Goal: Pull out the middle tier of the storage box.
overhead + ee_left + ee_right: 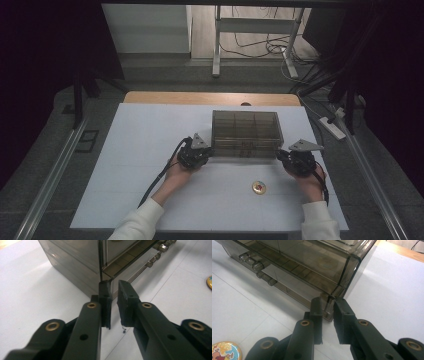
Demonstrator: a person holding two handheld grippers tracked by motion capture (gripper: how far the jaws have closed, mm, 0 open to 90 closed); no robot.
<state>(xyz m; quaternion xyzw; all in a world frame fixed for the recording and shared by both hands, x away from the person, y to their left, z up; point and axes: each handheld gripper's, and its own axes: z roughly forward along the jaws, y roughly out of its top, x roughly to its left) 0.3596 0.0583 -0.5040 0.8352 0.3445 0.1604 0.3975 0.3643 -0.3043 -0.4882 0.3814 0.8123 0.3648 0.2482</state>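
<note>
Early in the work, by the look of it: smoky see-through drawer box (245, 132) standing flat and square on the white worktop (145, 150), toward its far middle, drawers shut or all but shut, their small knobs (254, 265) lined up along the box front; nothing lifted, tilted or pulled out yet.

Left gripper (113, 290) at the front-left corner of the drawer box, jaws drawn almost together with a thin slit between them, tips right against the corner edge; cannot tell whether any wall of the box is nipped there. Right gripper (328, 305) at the front-right corner of the drawer box, jaws narrow and closed over the low corner of the casing, which sits between the pads; looks like a hold on the box itself. Seen from above, left gripper (202, 152) and right gripper (284, 154) flank the box front, one at each end.

Judged from this: bracing of the box at both front corners done or nearly done; shifting, lifting or opening of it left to do. Round badge (259, 188) lying loose on the worktop just in front of the drawer box, nearer its right end, untouched; perhaps meant for a drawer, though not certain.

Writing: none readable on the box, no brand or label to be made out; badge (224, 350) printed with a colourful cartoon figure, no legible letters.
</note>
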